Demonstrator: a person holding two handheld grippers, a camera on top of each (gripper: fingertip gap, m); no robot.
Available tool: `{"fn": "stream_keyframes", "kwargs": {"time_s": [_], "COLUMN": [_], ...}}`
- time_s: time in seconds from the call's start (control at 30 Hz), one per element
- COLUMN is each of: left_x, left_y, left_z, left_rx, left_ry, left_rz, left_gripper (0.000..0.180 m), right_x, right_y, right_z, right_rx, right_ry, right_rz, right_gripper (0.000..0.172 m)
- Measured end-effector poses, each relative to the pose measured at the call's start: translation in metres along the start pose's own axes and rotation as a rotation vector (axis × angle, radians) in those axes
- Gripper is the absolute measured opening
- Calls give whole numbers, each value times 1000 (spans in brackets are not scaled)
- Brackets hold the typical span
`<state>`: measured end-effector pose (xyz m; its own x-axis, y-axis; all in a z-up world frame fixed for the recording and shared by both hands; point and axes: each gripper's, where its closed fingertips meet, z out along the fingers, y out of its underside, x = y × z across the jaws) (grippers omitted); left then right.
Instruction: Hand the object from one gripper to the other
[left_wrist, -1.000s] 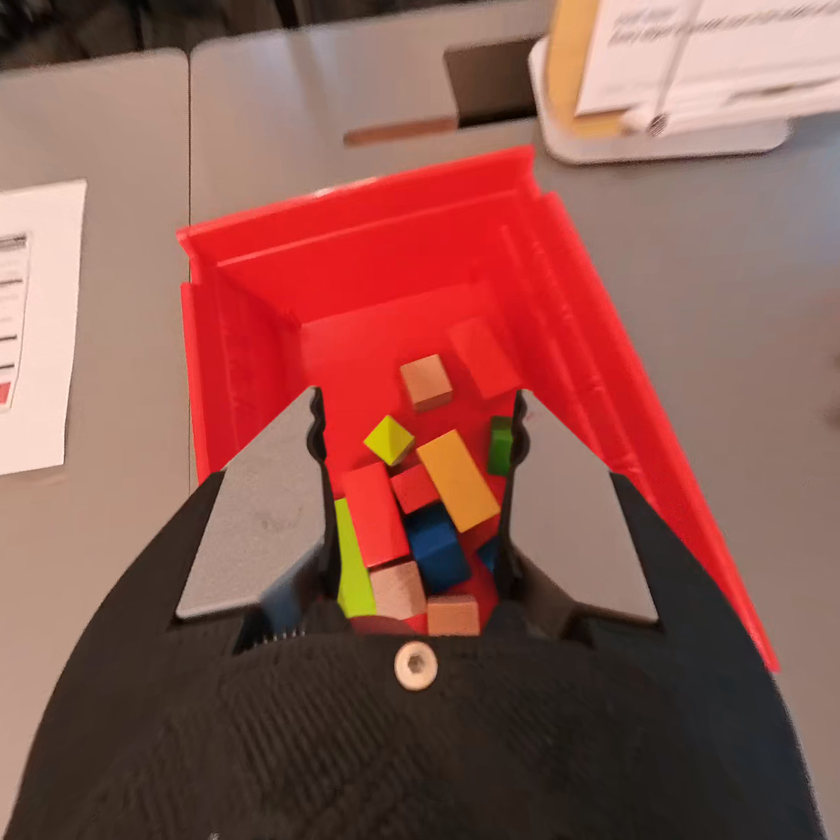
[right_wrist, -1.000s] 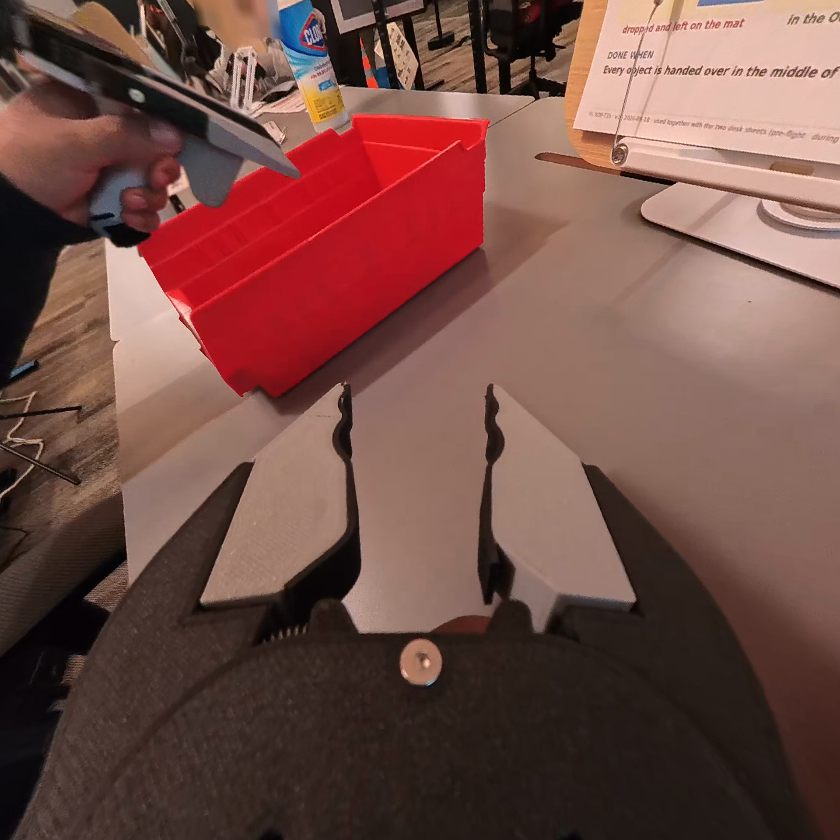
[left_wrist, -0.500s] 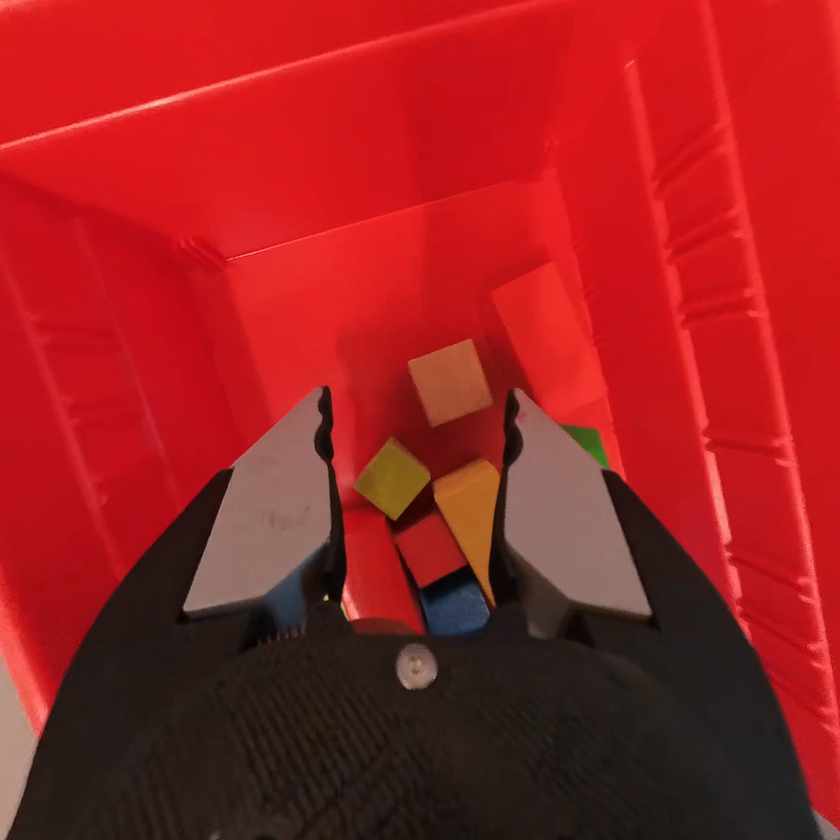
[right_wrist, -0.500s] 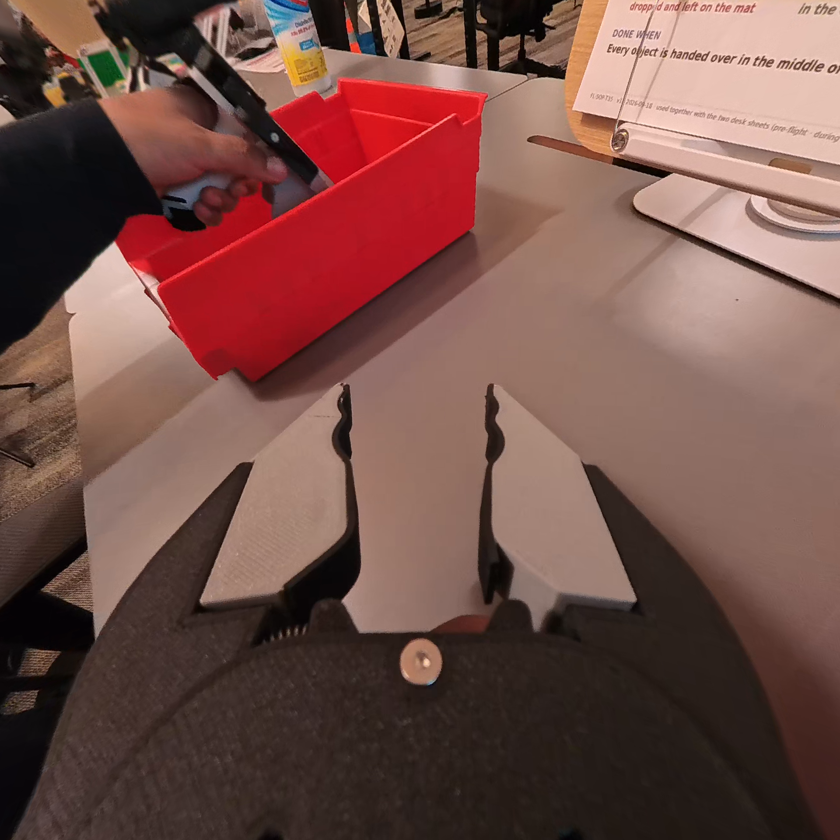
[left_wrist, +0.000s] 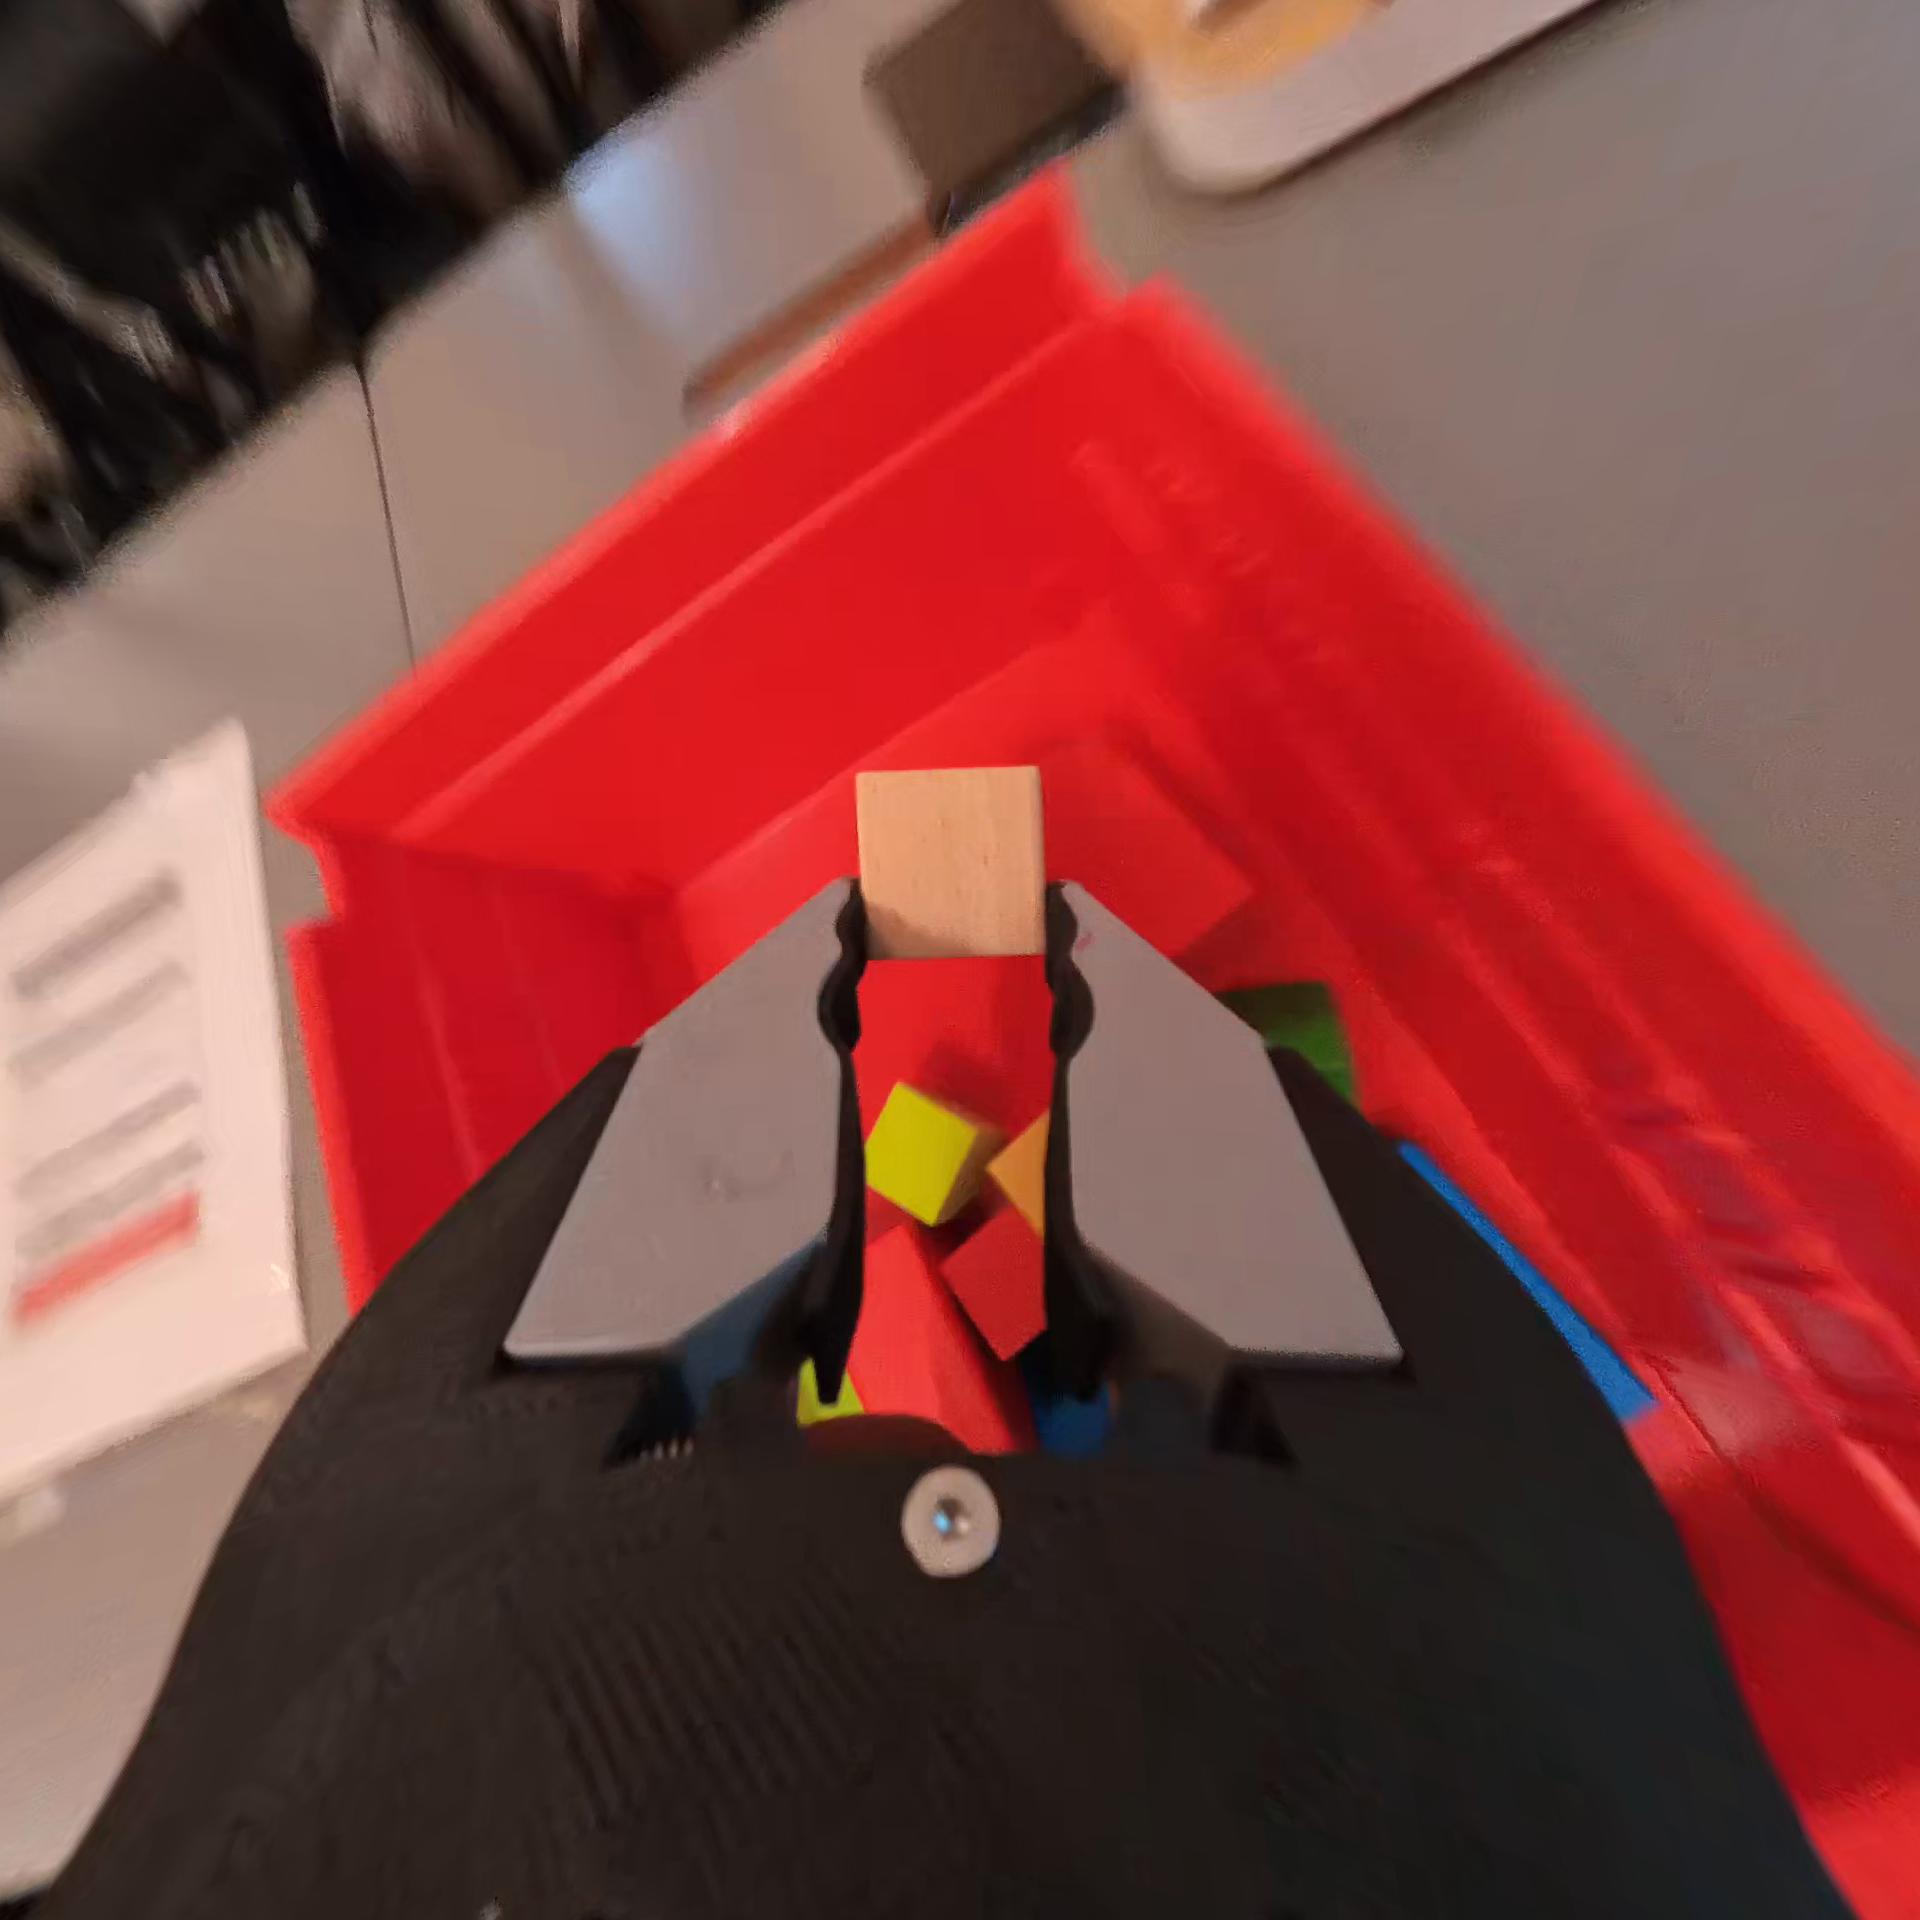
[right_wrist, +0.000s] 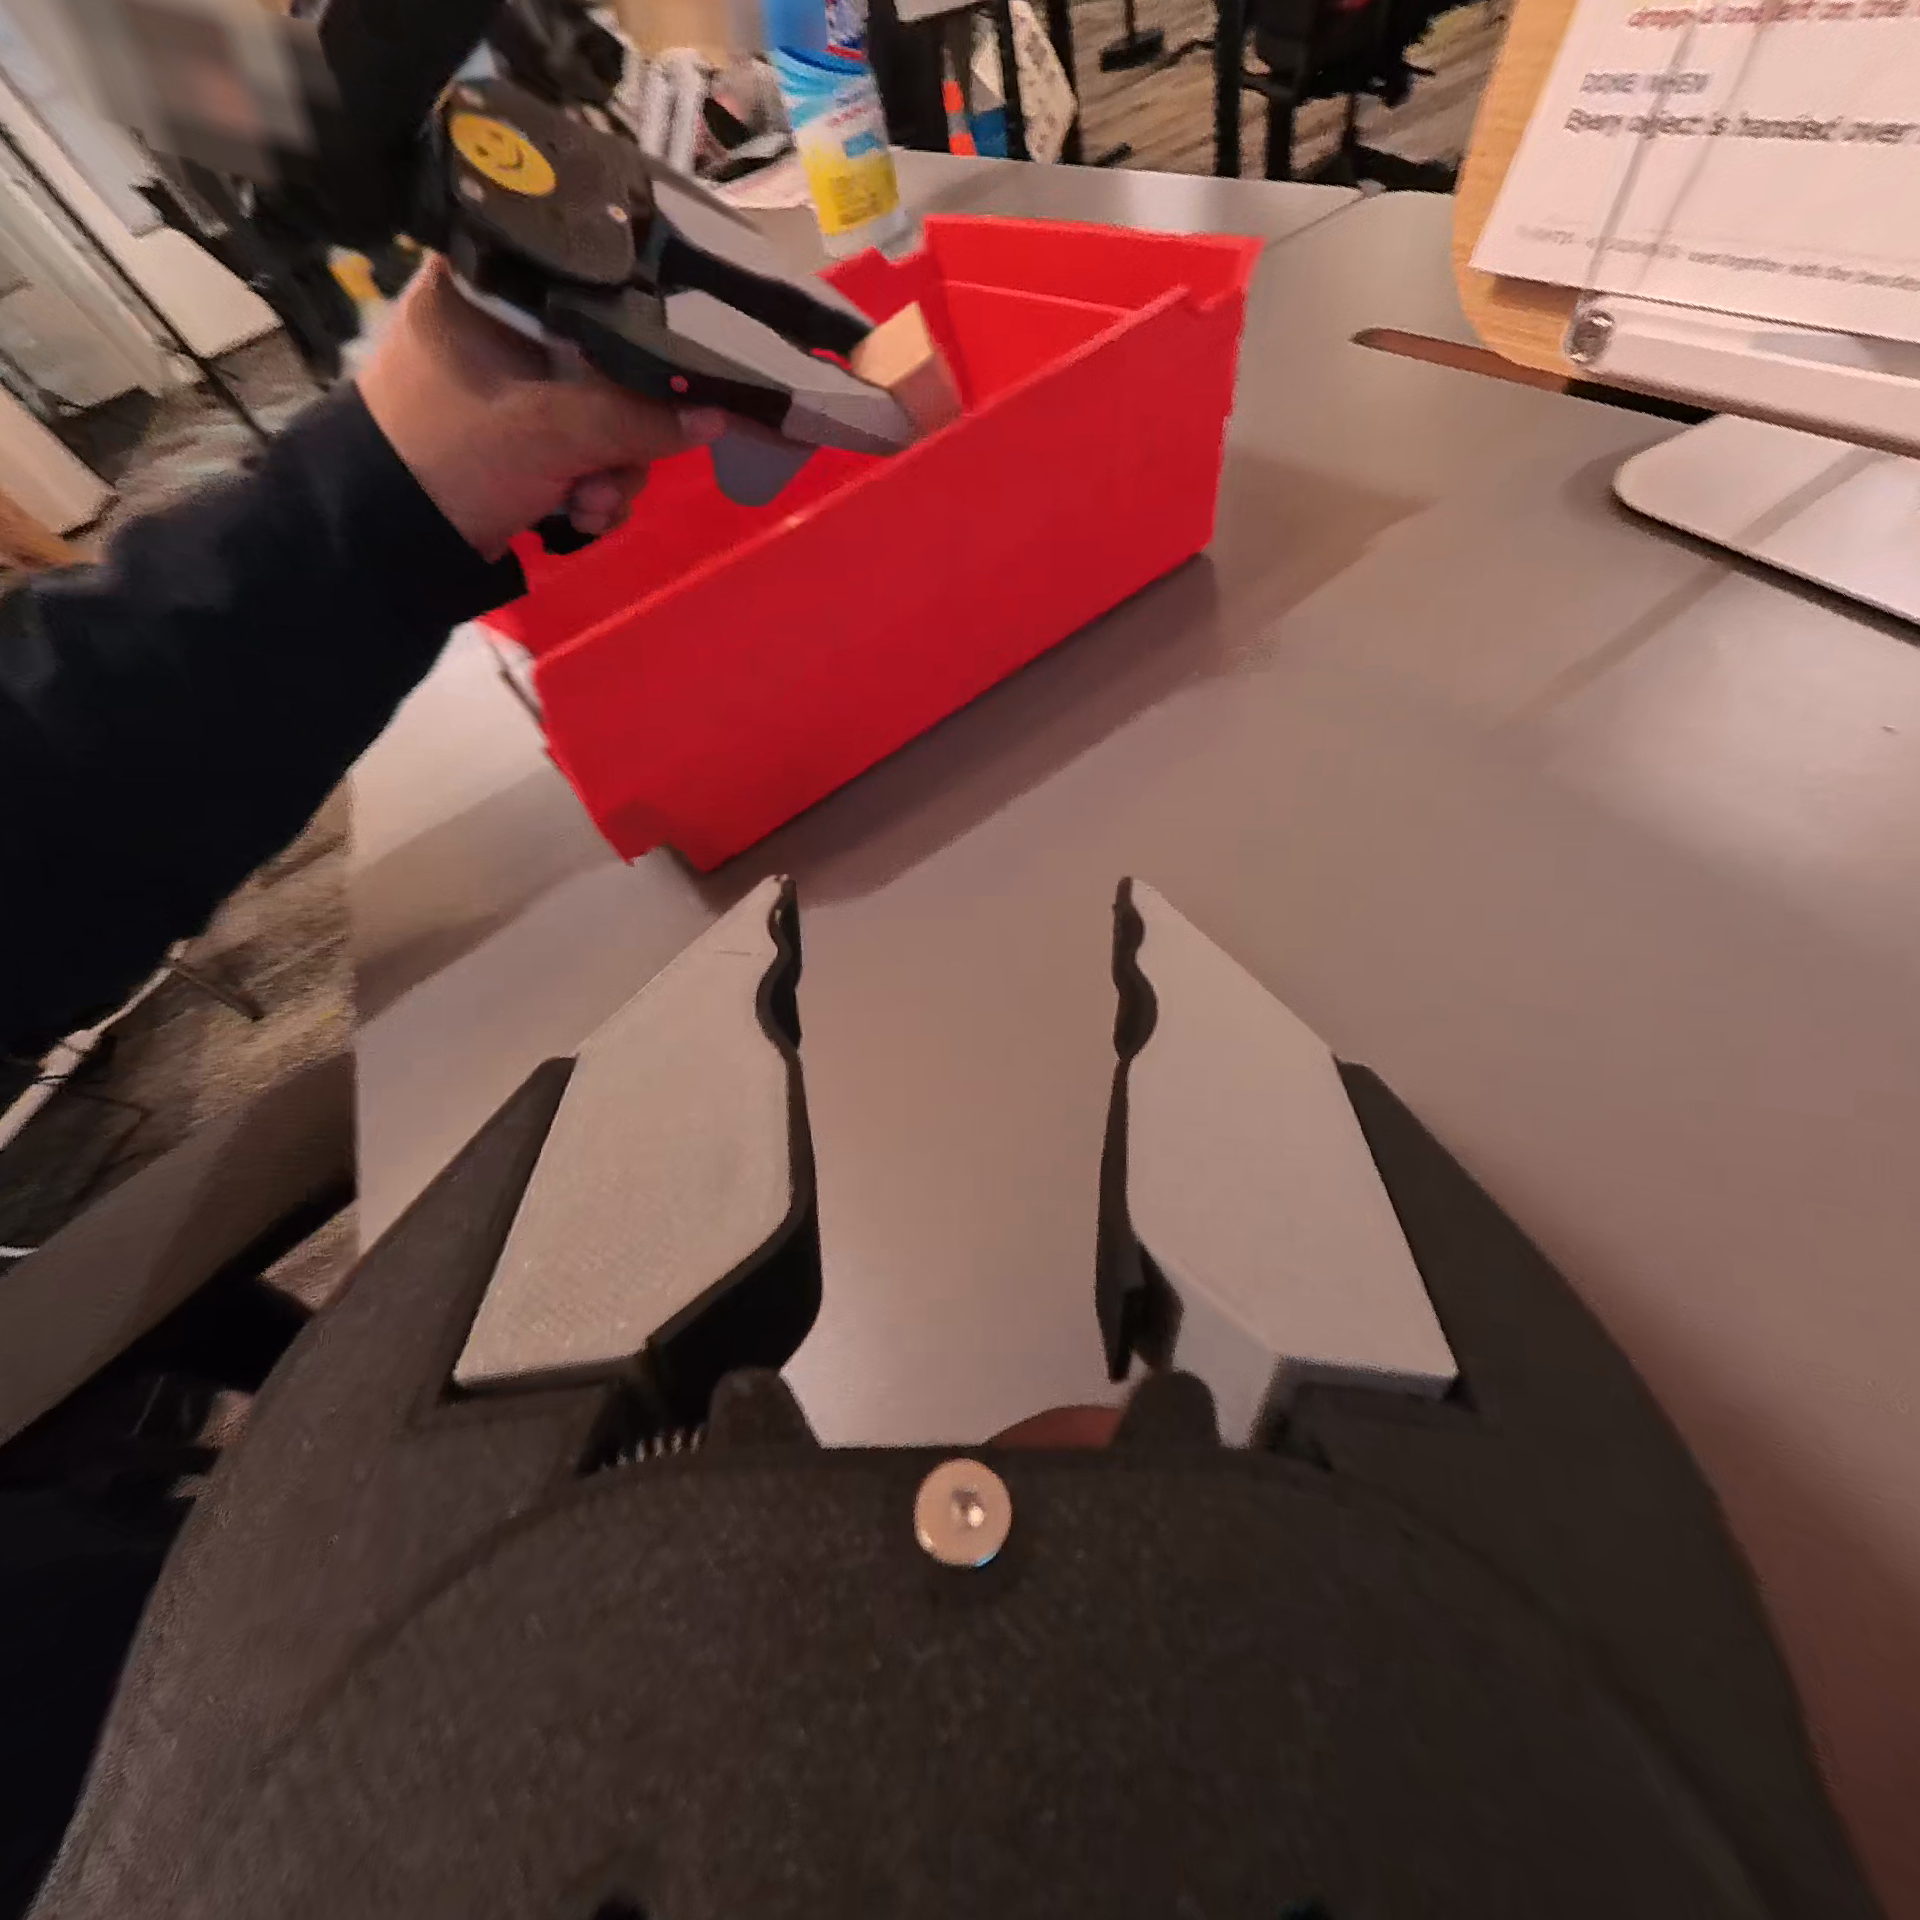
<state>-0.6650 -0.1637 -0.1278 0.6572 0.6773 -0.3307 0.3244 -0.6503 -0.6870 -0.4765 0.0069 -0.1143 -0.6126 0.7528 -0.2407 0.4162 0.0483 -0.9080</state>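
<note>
My left gripper (left_wrist: 950, 914) is shut on a plain wooden cube (left_wrist: 948, 860), pinched at the very fingertips, held above the red bin (left_wrist: 727, 665). The right wrist view shows that same left gripper (right_wrist: 883, 400) with the wooden cube (right_wrist: 909, 364) over the bin (right_wrist: 883, 623), held by a hand. My right gripper (right_wrist: 951, 914) is open and empty, low over the grey table (right_wrist: 1455, 831), in front of the bin's near corner.
Several coloured blocks (left_wrist: 925, 1153) lie in the bin. A white paper sheet (left_wrist: 125, 1091) lies left of the bin. A document stand (right_wrist: 1745, 260) with paper is at the right back. A wipes canister (right_wrist: 842, 135) stands behind the bin. There is about 25 cm between the tips of the two grippers.
The left gripper dipped into the bin, closed on the wooden cube and lifted it out. The right gripper stayed open and almost still.
</note>
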Motion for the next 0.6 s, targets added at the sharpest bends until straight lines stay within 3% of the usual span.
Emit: {"fn": "stream_keyframes", "kwargs": {"time_s": [0.13,0.3,0.43,0.6], "left_x": [59,160,211,227], "left_y": [-41,-57,-66,-67], "left_z": [-56,-105,-127,-127], "left_rx": [236,452,574,599], "left_ry": [-38,-41,8,52], "left_rz": [334,775,840,824], "left_gripper": [30,30,30,30], "right_x": [-27,-47,-52,-53], "right_y": [-10,-20,-23,-35], "right_z": [-4,-6,-5,-18], "right_rx": [35,68,84,168], "right_ry": [-176,-305,-302,-324], "right_rz": [53,130,112,114], "right_gripper": [62,68,68,30]}}
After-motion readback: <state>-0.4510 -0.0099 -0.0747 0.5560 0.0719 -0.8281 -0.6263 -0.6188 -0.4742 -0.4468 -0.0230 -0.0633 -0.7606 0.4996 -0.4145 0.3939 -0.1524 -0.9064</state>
